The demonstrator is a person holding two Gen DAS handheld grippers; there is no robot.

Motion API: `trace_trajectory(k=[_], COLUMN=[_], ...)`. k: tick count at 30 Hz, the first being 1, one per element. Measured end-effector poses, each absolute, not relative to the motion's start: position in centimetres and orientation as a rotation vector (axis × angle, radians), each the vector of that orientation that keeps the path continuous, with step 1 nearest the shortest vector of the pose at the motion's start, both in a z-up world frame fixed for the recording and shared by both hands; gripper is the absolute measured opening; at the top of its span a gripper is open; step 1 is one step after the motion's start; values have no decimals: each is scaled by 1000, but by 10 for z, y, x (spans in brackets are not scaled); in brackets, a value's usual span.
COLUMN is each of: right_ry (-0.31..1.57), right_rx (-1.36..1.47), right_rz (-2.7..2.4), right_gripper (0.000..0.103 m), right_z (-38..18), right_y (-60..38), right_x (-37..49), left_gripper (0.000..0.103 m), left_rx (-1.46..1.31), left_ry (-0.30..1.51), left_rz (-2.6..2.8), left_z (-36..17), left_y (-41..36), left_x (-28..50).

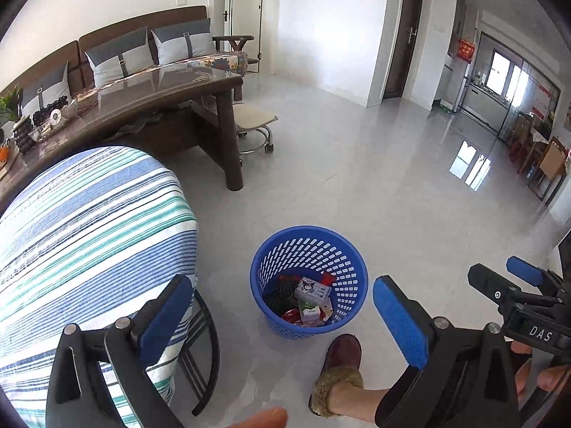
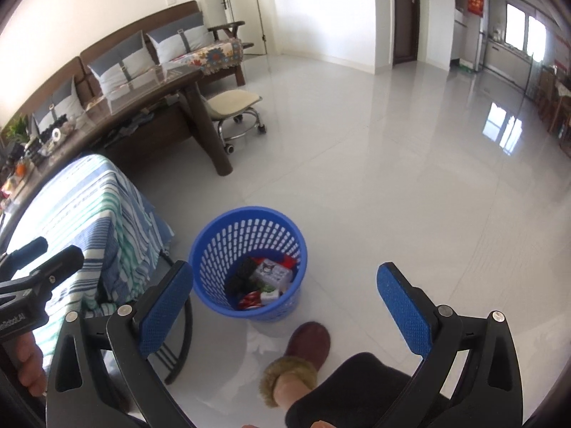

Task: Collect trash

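A blue perforated waste basket (image 1: pixel 308 231) (image 2: pixel 246 211) stands on the pale tiled floor. Inside lie several pieces of trash, among them a small white carton with a cartoon print (image 1: pixel 312 288) (image 2: pixel 270 274) and red wrappers. My left gripper (image 1: pixel 282 292) hangs above and in front of the basket, open wide, nothing between its blue pads. My right gripper (image 2: pixel 285 271) is likewise open and empty above the basket. Each gripper shows at the edge of the other's view: the right one (image 1: pixel 524 285), the left one (image 2: pixel 39 260).
A piece of furniture draped in blue-green striped cloth (image 1: pixel 89 232) (image 2: pixel 96 207) stands just left of the basket. Behind it are a dark coffee table (image 1: pixel 160 92), a rolling stool (image 1: pixel 253 117) and a sofa. The person's slippered foot (image 1: pixel 340 356) (image 2: pixel 307 342) is beside the basket.
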State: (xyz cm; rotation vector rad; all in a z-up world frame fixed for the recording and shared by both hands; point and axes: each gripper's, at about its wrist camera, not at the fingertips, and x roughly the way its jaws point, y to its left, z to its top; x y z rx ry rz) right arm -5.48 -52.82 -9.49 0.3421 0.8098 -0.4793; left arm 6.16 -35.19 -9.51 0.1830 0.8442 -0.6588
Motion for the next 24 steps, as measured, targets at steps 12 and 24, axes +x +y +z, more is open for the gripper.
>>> trace_trajectory(k=[12,24], right_ry=[804,817], right_rx=[306,277], right_rz=[-469,-448], right_gripper=[103,103], right_z=[-77,-79], right_y=[-497,-478], right_x=[-72,-72], left_gripper=[103,103], left_rx=[241,247], left_ry=[802,804], left_rz=[-637,-632], left_z=[-73,-76], left_y=[-341,-336], left_x=[45,46])
